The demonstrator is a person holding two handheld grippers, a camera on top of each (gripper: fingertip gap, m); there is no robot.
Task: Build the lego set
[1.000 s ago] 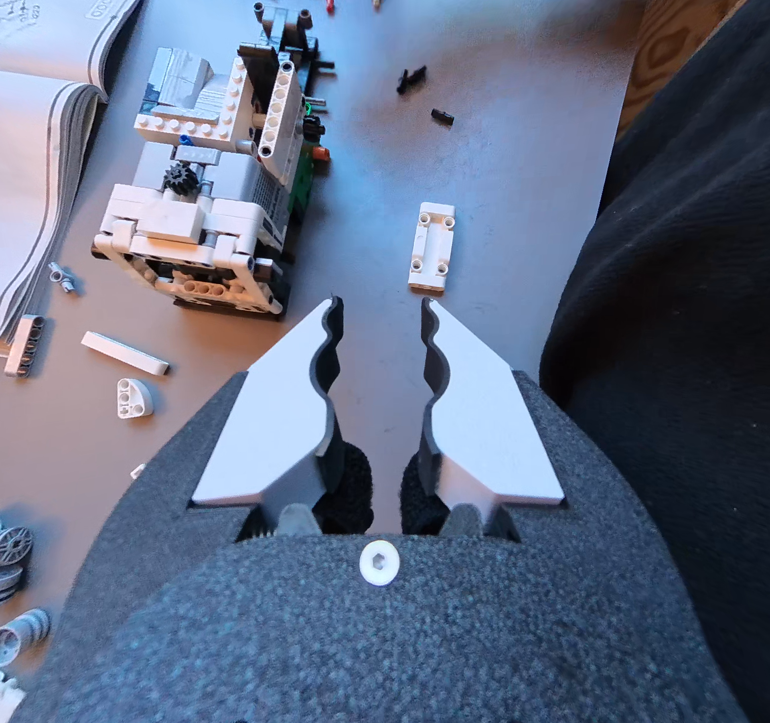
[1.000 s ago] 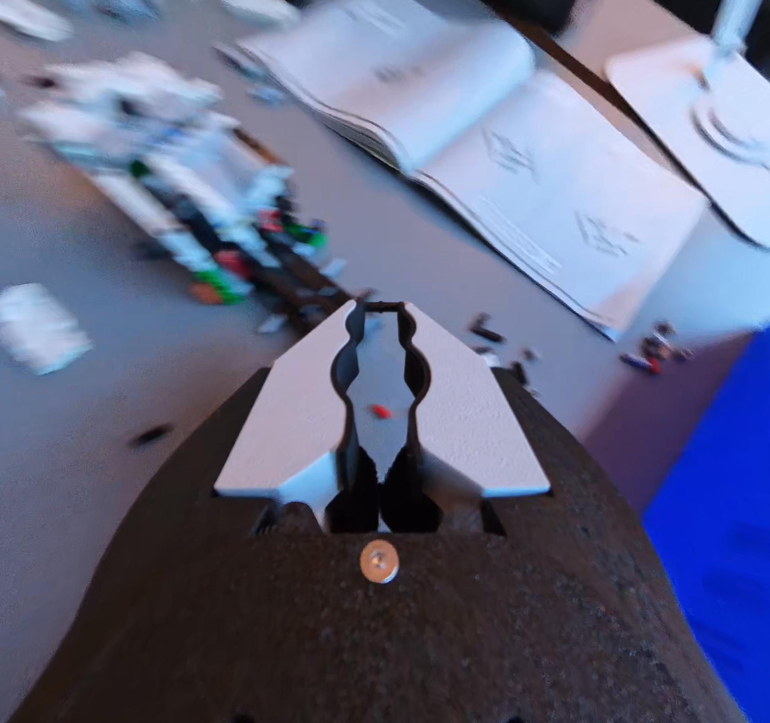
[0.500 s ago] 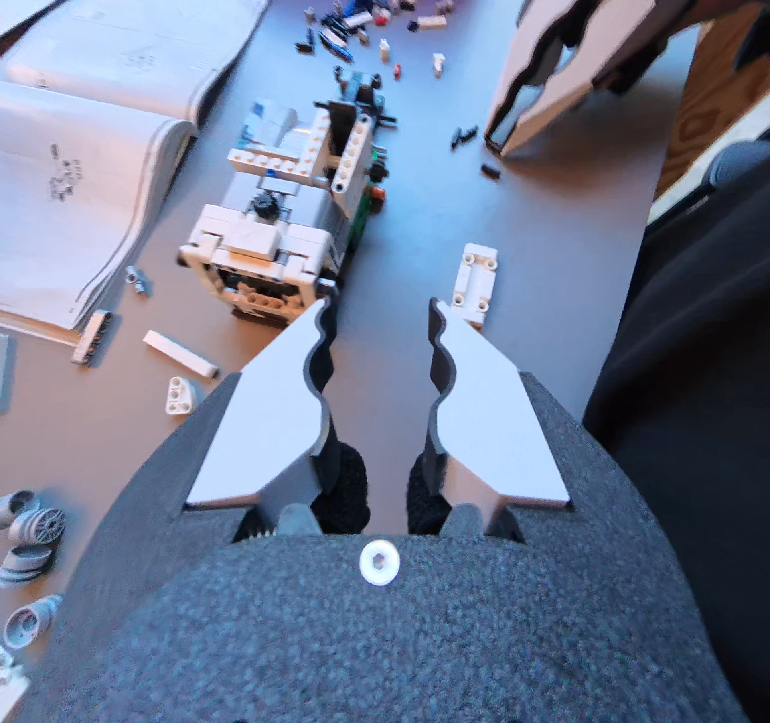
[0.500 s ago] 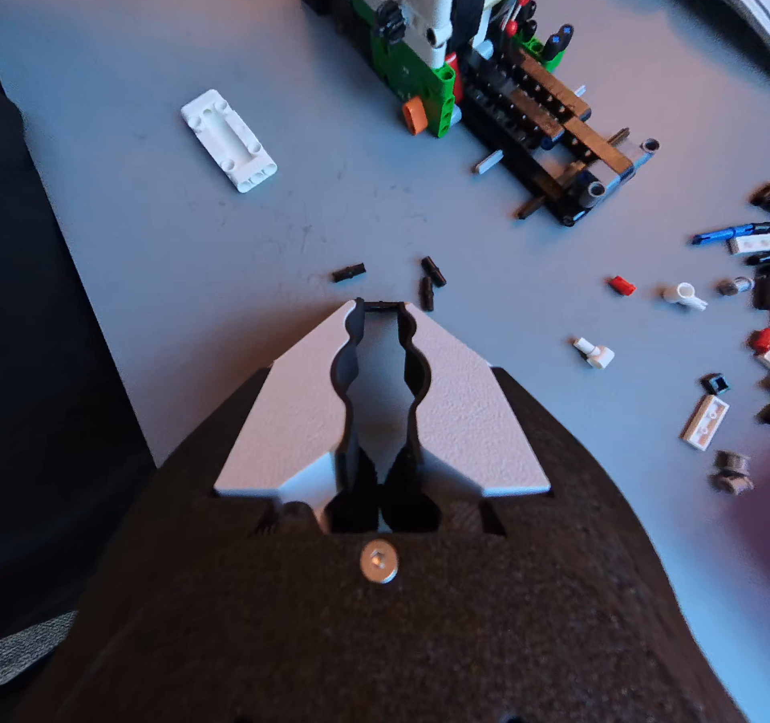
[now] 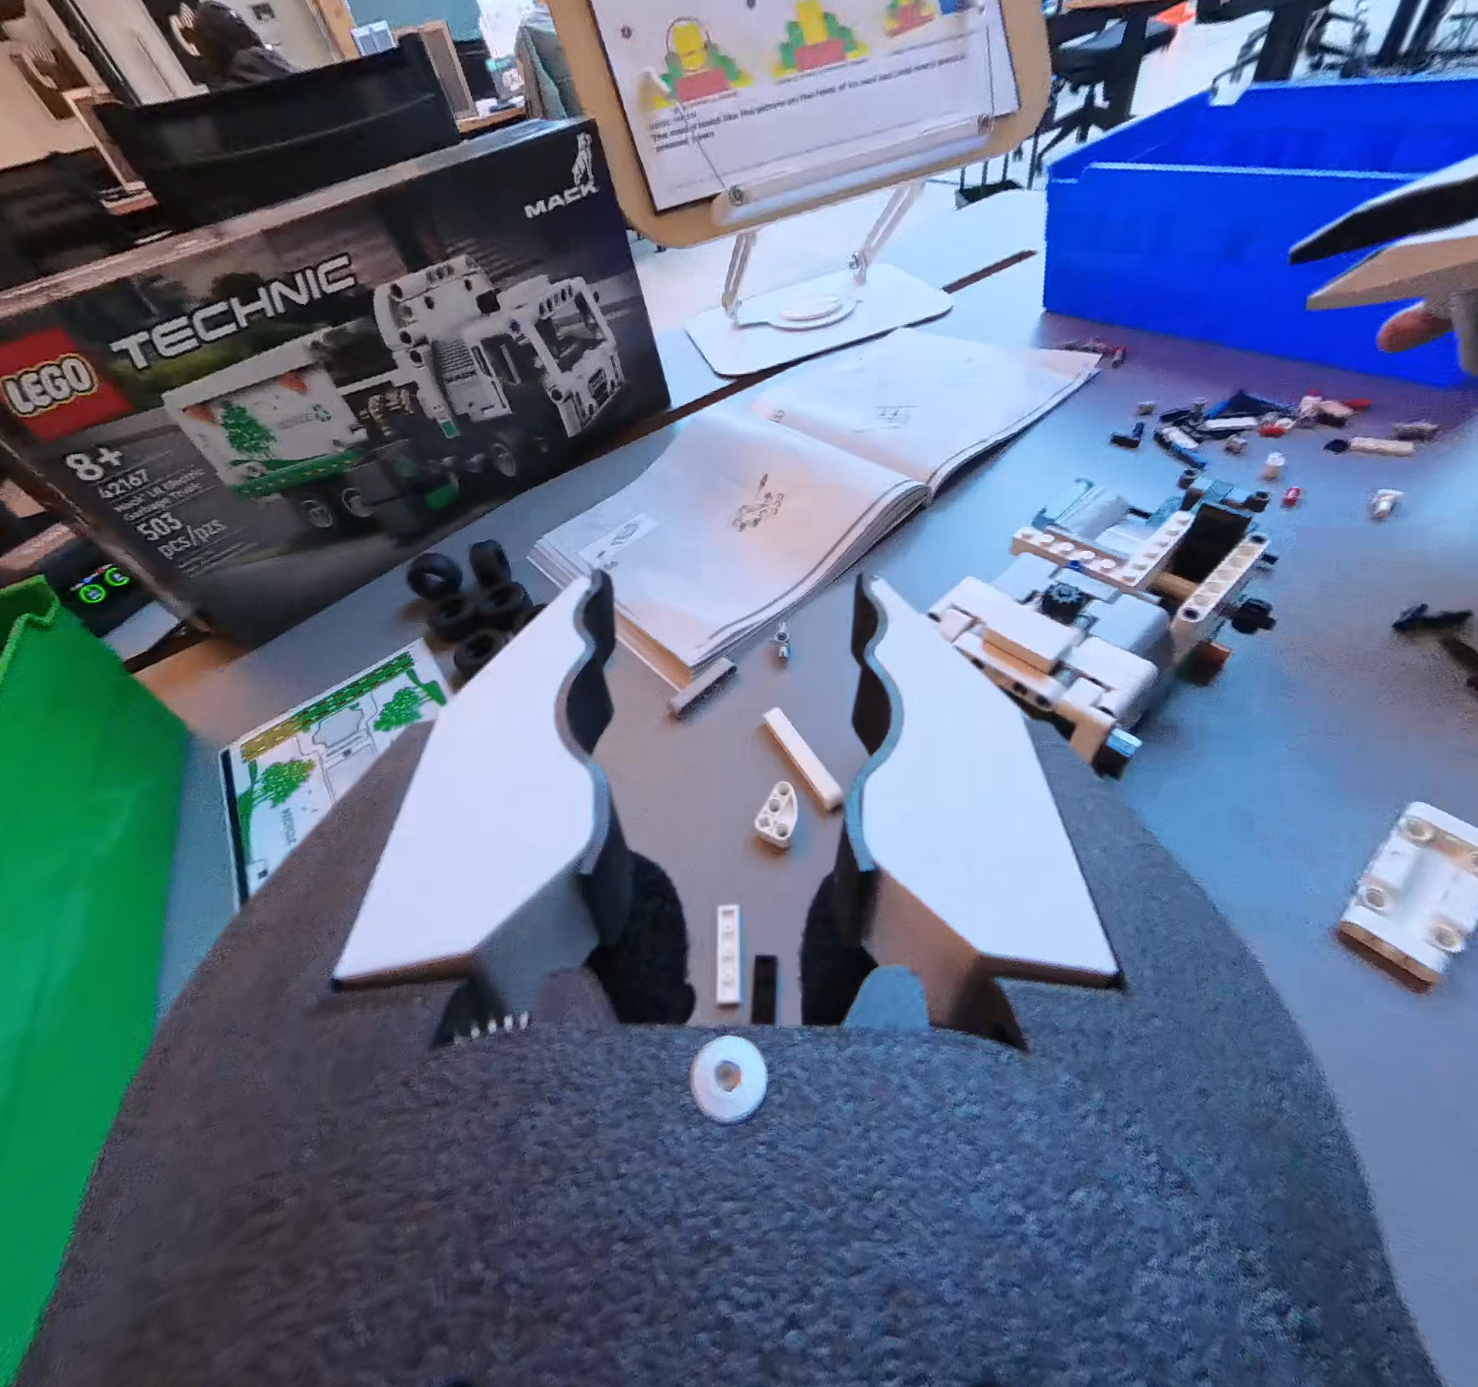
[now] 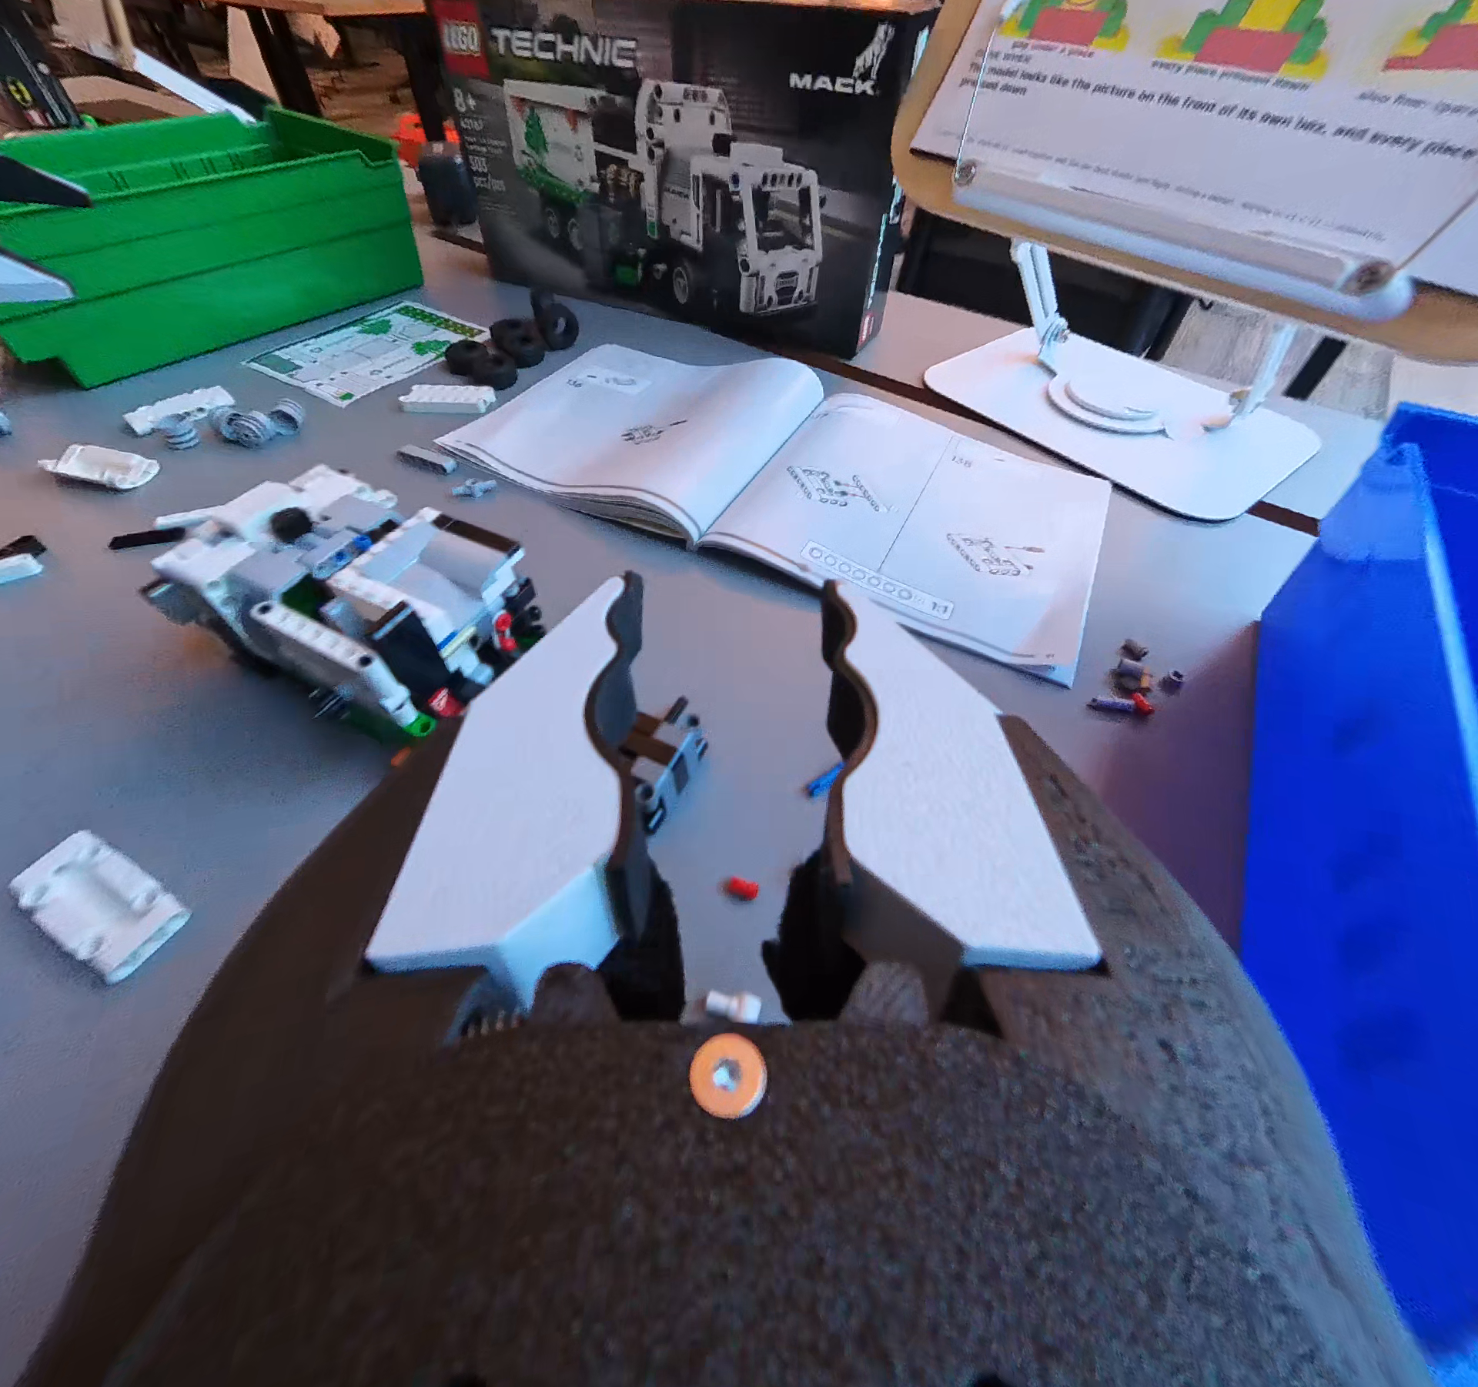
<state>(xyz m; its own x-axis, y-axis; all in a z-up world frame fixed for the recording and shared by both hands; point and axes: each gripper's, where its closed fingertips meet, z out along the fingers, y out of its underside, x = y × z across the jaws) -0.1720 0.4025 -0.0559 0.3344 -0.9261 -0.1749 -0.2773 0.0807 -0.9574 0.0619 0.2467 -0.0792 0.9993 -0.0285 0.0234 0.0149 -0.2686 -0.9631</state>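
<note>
The partly built white truck model (image 5: 1104, 629) stands on the grey table, right of my left gripper (image 5: 732, 589), which is open and empty above a white beam (image 5: 802, 758) and a small white curved piece (image 5: 774, 814). My right gripper (image 6: 729, 589) is open and empty, with the model (image 6: 344, 597) to its left and a red pin (image 6: 741, 887) and a blue pin (image 6: 824, 779) on the table between its fingers. A white flat panel (image 5: 1416, 901) lies apart; it also shows in the right wrist view (image 6: 96, 901). The open instruction booklet (image 6: 760, 469) lies behind.
The set's box (image 5: 320, 389) stands at the back, with black tyres (image 5: 472, 597) and a sticker sheet (image 5: 320, 749) before it. A green bin (image 6: 200, 229) is left, a blue bin (image 6: 1376, 789) right. A sheet stand (image 6: 1200, 69) stands behind. Small loose parts (image 5: 1248, 429) lie far right.
Both grippers have tilted up from looking down at the table to looking across it. The right jaws, nearly shut before, have opened. The left jaws stand wider.
</note>
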